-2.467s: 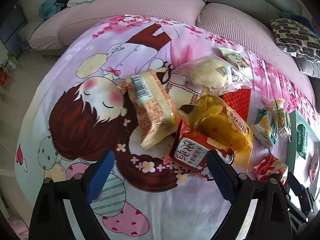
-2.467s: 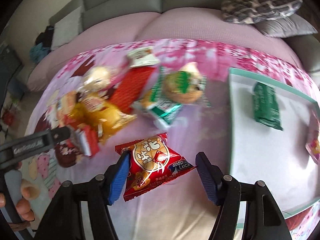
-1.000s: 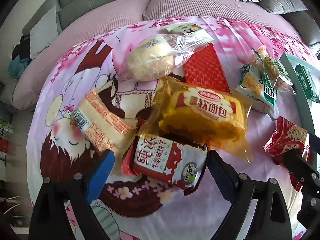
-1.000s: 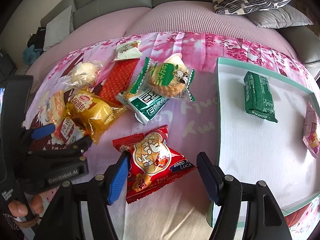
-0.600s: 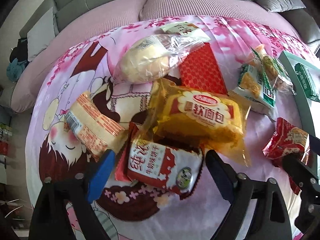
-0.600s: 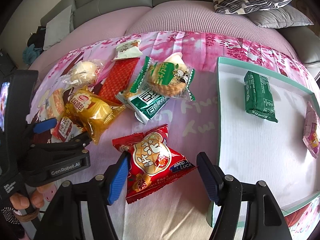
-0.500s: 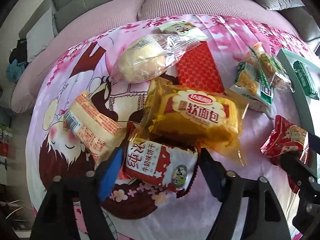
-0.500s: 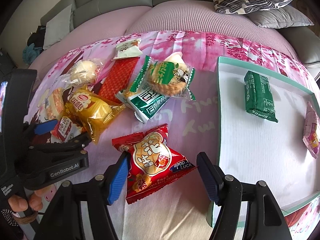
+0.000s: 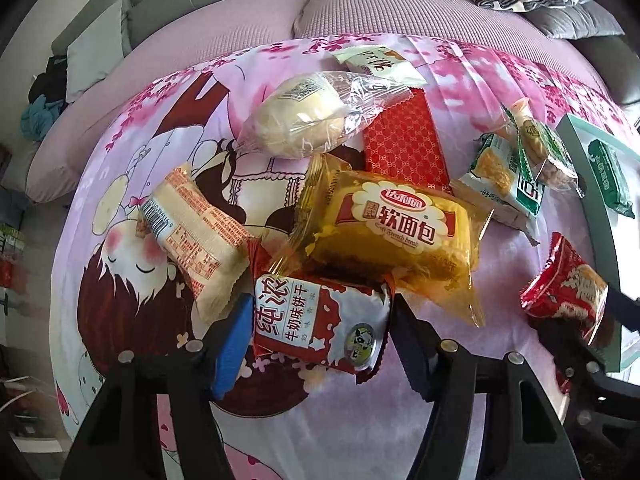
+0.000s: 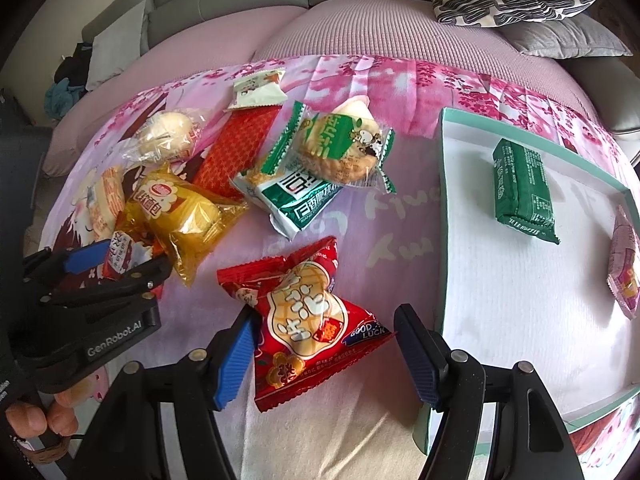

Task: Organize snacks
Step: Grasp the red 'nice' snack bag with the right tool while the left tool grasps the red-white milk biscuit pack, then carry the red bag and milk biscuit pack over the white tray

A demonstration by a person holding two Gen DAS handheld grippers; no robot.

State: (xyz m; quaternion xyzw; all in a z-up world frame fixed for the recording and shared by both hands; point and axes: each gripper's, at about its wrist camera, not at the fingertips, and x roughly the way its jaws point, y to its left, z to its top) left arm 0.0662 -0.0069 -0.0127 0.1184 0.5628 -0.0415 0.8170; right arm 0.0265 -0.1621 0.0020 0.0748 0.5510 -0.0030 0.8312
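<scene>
Biscuit pack (image 9: 320, 326) lay crosswise between my left gripper's (image 9: 322, 340) closing fingers; right gripper (image 10: 324, 354) spread around peanut bag (image 10: 306, 318).

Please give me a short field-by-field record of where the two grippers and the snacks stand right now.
left gripper: fingers closed against both sides of the red-and-white biscuit packet
right gripper: open, straddling the red peanut-print snack bag, not gripping it
tray: teal-rimmed, holds a green packet and a pink packet
unsorted pile: yellow soft bread pack, clear-wrapped bun and others on the pink cartoon cloth
</scene>
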